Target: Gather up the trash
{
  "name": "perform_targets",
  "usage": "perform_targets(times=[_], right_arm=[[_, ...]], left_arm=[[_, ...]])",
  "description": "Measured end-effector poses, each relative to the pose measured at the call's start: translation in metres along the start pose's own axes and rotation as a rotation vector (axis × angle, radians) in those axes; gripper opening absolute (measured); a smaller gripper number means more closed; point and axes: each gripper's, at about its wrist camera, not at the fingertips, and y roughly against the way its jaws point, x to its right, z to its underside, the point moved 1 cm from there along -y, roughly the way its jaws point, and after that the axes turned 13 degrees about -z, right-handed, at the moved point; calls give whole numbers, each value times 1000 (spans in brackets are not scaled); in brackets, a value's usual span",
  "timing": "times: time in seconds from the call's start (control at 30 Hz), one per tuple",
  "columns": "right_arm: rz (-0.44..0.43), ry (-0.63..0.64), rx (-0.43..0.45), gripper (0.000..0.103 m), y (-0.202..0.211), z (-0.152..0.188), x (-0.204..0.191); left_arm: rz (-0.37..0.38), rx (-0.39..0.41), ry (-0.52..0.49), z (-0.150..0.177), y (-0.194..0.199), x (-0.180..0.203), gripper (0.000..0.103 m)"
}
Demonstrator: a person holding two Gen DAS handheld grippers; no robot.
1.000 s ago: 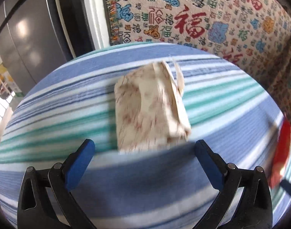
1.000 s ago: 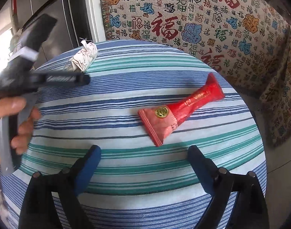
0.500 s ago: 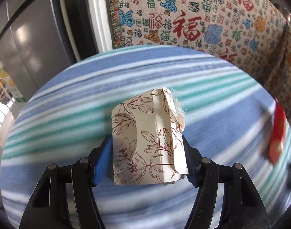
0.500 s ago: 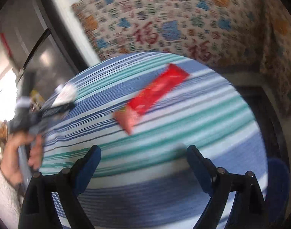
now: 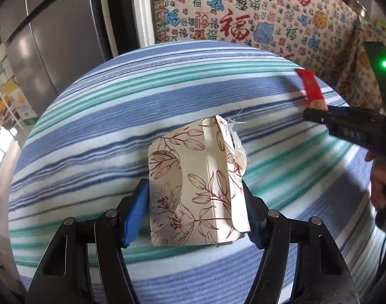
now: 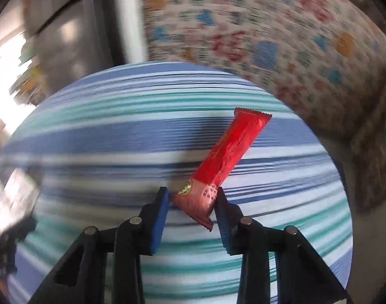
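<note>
My left gripper [image 5: 194, 212] is shut on a cream paper box with a brown flower print [image 5: 195, 187], held over the striped round table [image 5: 117, 106]. My right gripper [image 6: 191, 212] is shut on the near end of a red snack wrapper [image 6: 228, 157], which stretches away to the upper right over the table [image 6: 104, 139]. The wrapper [image 5: 312, 91] and the right gripper's black body also show at the right edge of the left wrist view. The right wrist view is blurred by motion.
A patterned cloth with red characters [image 5: 243, 12] hangs behind the table. A grey cabinet or fridge [image 5: 53, 38] stands at the back left. The left gripper with the box shows blurred at the left of the right wrist view [image 6: 13, 202].
My right gripper was open a second ago; it has moved in and shut on the red wrapper. My left gripper closed on the flower-print box and still holds it.
</note>
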Motion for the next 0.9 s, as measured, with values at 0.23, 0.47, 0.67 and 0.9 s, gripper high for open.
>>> perform_targets(times=[0.23,0.47,0.67,0.9], right_arm=[[-99,260,-126,80,29,35,-40],[-67,81,-26,88,33,65,-22],[-27,17,-14,92,31,65,-22],[-26,10,-14,93,29,66,-22]], left_arm=[[-28,-10,4,0,-4,2,92],[-40,-41,25,0,-11,-3,103],[-46,-40,30,-1,-12,-2,103],[-45,-40,29,-2,-12,-3,103]])
